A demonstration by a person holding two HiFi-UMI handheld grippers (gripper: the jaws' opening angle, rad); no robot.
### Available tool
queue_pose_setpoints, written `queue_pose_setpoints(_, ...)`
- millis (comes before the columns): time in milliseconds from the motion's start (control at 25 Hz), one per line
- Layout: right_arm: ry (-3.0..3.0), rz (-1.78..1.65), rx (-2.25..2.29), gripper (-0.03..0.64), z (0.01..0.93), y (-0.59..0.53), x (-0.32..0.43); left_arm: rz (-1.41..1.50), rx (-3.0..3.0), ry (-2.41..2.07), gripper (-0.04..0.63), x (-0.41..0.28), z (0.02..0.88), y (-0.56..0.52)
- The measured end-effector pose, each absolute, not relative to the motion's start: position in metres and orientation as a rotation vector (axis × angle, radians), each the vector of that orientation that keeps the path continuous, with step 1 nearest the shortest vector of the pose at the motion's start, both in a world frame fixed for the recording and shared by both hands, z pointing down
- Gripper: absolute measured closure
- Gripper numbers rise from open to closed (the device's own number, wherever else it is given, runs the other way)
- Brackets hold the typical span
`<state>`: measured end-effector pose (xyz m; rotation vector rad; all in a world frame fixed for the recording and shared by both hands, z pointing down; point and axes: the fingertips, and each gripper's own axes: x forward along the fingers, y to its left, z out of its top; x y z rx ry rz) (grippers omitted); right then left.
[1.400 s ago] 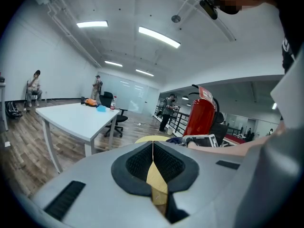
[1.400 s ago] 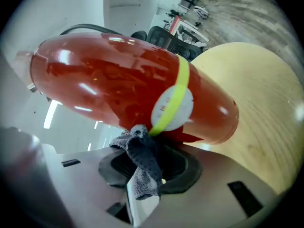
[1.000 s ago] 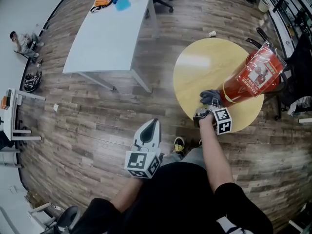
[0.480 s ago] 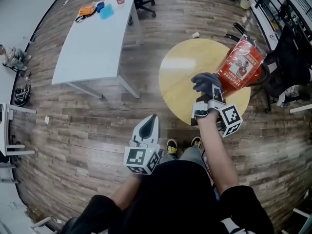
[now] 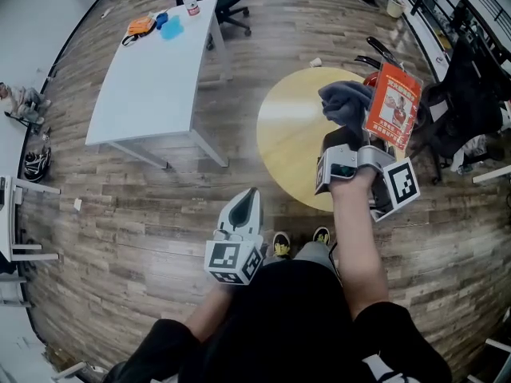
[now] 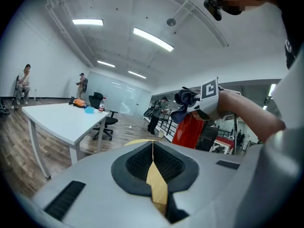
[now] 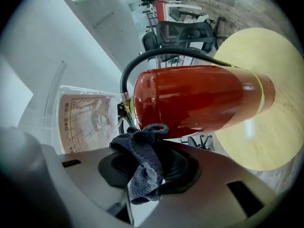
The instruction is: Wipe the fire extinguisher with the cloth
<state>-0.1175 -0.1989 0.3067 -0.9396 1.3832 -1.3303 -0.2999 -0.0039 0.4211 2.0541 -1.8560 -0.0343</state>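
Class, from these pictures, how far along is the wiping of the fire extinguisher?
Done: the cloth is clamped in the right gripper, jaws shut on it. In hand: it sits against the fire extinguisher near its valve. Left, likely: wiping down the red body. The left gripper hangs idle, jaws together.

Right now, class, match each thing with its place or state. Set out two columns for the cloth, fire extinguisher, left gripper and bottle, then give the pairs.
1 cloth
2 fire extinguisher
3 left gripper
4 bottle

A on the white table
B shut, with nothing between its jaws
C on the round table
D clamped in the right gripper

Pairs: 1-D, 2-C, 3-B, 4-A
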Motion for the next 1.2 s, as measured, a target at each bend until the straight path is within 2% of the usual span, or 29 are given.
queue_pose_setpoints(200,1.517,-1.26,-1.104,0.494,0.347,-0.204,-0.12,-0.026,2.048,-1.863,0.572,-0.297,0.42,-0.003)
queue_pose_setpoints(680,1.808,-1.515,-1.656,0.499,0.597,-0.187,-0.105,0.049,2.02,-1.863,0.572,-0.299,0.43,0.003)
queue_pose_setpoints(1040,2.5,-1.311,-1.72,0.499,0.629,-0.177,-0.087,0.075,2.068,-1.822,0.572,-0.284,0.431,-0.003)
queue_pose_setpoints(1200,2.474,-1.338,-1.86,0.499,0.64,-0.171,-0.063,0.073,2.081,-1.81,0.572,-0.282,0.43,-0.003)
